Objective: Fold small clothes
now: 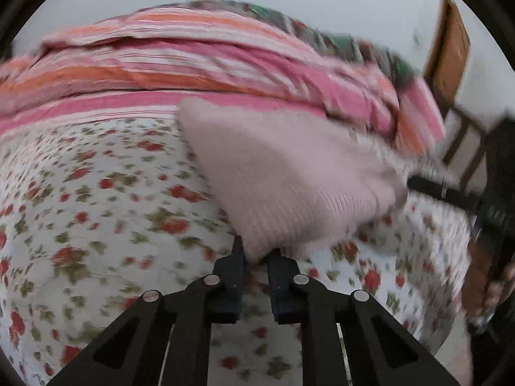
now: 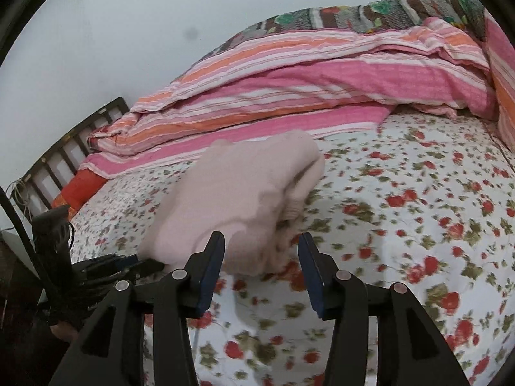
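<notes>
Left claw (image 1: 257,254): pressed together on a corner of the pink knit garment (image 1: 283,173), pinching the ribbed edge so the cloth hangs and stretches away from the fingers; judged, this hold lets the corner be carried over for a fold.
Pink knit garment: small, pale pink, partly lifted off the bed sheet (image 1: 96,199) in the left wrist view, bunched and doubled on itself in the right wrist view (image 2: 235,193); it sits near the middle of the bed, just in front of the striped quilt (image 2: 289,90). Both views are motion-blurred, so which part is sleeve or hem cannot be told.
Right claw (image 2: 260,257): spread wide, nothing between the fingers, hovering just short of the near edge of the garment; judged, it is open to take a second corner.
Striped quilt: pushed toward the wall, likely to leave sheet space for folding.
Patterned blanket (image 2: 402,9): lies behind the quilt, against the wall.
Bed frame (image 2: 74,141): dark slats at the bed's end, well apart from the work.
Stage: judged mid-fold, not yet flat.
</notes>
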A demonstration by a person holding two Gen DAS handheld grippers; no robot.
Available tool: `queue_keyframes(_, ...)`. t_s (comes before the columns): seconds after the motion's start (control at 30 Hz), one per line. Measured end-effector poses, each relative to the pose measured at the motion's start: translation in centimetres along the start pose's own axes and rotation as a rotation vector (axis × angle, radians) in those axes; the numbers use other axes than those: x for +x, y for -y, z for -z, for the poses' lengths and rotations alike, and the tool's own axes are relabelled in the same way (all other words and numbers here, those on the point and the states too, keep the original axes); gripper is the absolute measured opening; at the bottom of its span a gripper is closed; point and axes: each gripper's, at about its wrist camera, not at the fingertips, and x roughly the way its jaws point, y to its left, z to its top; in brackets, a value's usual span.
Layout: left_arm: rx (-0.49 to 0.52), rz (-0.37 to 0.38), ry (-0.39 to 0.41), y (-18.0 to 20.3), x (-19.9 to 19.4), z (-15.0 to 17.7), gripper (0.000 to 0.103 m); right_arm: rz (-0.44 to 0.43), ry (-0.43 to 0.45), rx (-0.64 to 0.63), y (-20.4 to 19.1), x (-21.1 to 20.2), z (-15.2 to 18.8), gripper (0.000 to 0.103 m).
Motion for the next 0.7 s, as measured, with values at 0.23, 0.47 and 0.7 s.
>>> queue_keyframes(0.23, -0.064, -0.022, -0.051, -2.3, -0.6, 0.5, 0.016, 0.005, 0.018, -0.007, -1.6, 0.7, -1.3, 0.047)
queue_keyframes(0.47, -0.062, -0.092, 0.002, -2.5, -3.6, 0.2, 0.03, 0.025, -0.002, -0.004, -2.4, 3.2, -2.8, 0.047)
queue_keyframes(0.7, -0.085, -0.14, 0.053, -2.7, -4.6, -2.7, 0.035, 0.049, -0.049, 0.049, -1.5, 6.9, -4.0, 0.047)
